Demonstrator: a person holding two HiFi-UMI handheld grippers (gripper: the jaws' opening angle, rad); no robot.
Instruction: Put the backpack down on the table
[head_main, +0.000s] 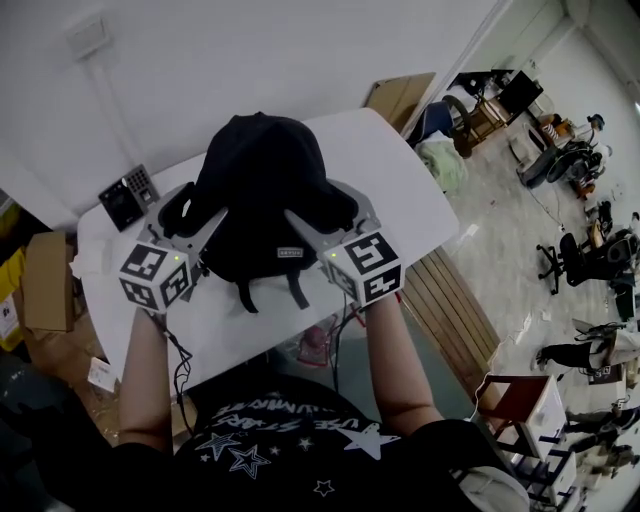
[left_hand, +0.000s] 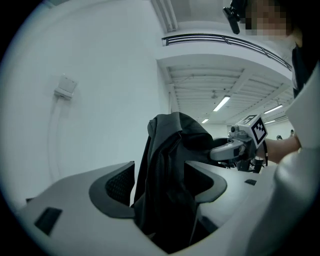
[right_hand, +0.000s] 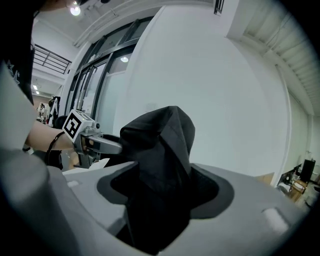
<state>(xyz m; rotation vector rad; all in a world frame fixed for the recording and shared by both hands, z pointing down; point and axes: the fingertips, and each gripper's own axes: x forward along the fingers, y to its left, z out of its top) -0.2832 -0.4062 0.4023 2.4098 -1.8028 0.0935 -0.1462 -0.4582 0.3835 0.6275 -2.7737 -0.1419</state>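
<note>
The black backpack is rested on the white table, its fabric loose between the spread jaws of the left gripper and the right gripper. Both should be drawn straight back so that no fold is snagged.

The black backpack blocks the middle of the white desk, wall close behind. Bare desktop lies open to its right and along the near edge; a dark keypad device crowds the left rear corner.
</note>
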